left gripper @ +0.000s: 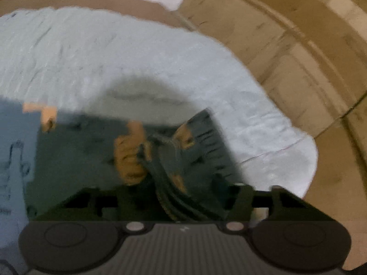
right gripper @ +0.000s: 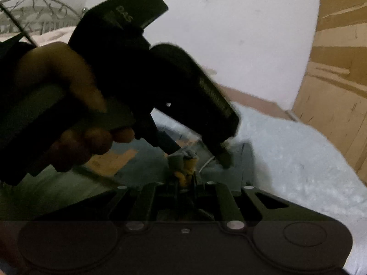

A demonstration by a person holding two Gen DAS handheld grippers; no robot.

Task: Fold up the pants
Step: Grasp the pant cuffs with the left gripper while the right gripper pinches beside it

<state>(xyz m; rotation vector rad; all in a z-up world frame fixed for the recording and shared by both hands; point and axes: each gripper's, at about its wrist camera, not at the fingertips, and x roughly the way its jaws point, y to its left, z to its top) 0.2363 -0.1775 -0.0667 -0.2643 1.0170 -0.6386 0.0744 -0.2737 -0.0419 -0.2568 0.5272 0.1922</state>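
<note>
Left wrist view: a pale blue bedcover [left gripper: 160,52] meets brown wooden panels [left gripper: 286,34] on the right. The left gripper [left gripper: 160,158] is clamped on bunched dark pants [left gripper: 75,146], near the cover's right edge.

Right wrist view: the right gripper [right gripper: 183,174] seems closed on the pants [right gripper: 142,167], though it is dim; the left gripper [right gripper: 197,158] pinches beside it.

Pants [left gripper: 75,142]: dark grey-green fabric with orange-tan patches, blurred in both views. In the left wrist view they fill the lower centre and lower left of the frame, a bunched ridge of stacked folds running down the middle toward the bottom edge. Flatter cloth spreads to the left, with orange marks near its upper edge. In the right wrist view the pants [right gripper: 142,167] sit lower centre, a small gathered tuft raised at the middle.
</note>
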